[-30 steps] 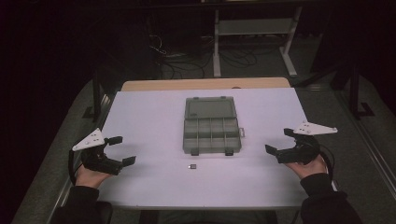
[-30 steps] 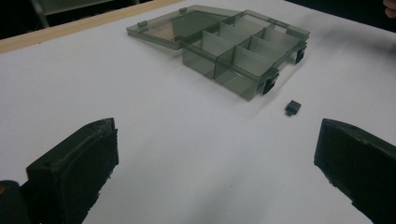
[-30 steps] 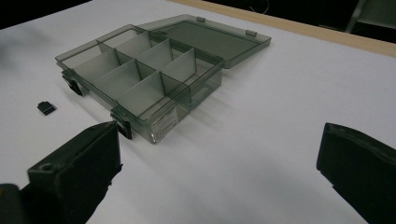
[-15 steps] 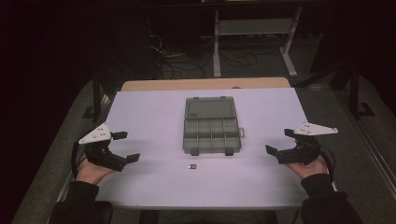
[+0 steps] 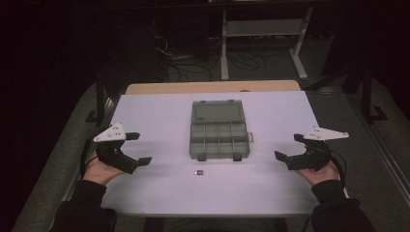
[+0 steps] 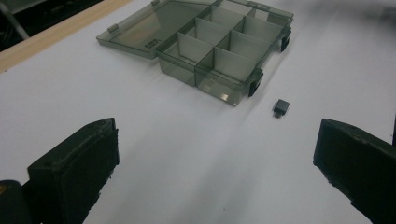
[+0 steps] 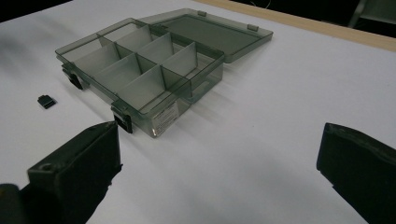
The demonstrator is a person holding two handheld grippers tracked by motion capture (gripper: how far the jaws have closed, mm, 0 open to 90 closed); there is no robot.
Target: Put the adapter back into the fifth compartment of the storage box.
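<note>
The small dark rectangular plastic piece (image 5: 198, 172) lies on the white table sheet (image 5: 159, 116), just in front of the open smoke-grey compartment box (image 5: 218, 137) — apart from its near wall. From the left gripper (image 5: 136, 149) it sits at about two o'clock in the left gripper view (image 6: 281, 107), long axis pointing roughly away from the jaws. Left gripper is nearer; the right gripper (image 5: 288, 147) is farther off. Both stand spread wide, holding nothing.

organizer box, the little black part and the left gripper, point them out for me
organizer box (image 5: 218, 140), high view, on a divider among its open compartments
little black part (image 6: 280, 107), left gripper view, on its top face
left gripper (image 5: 135, 149), high view, midway between its open fingertips
</note>
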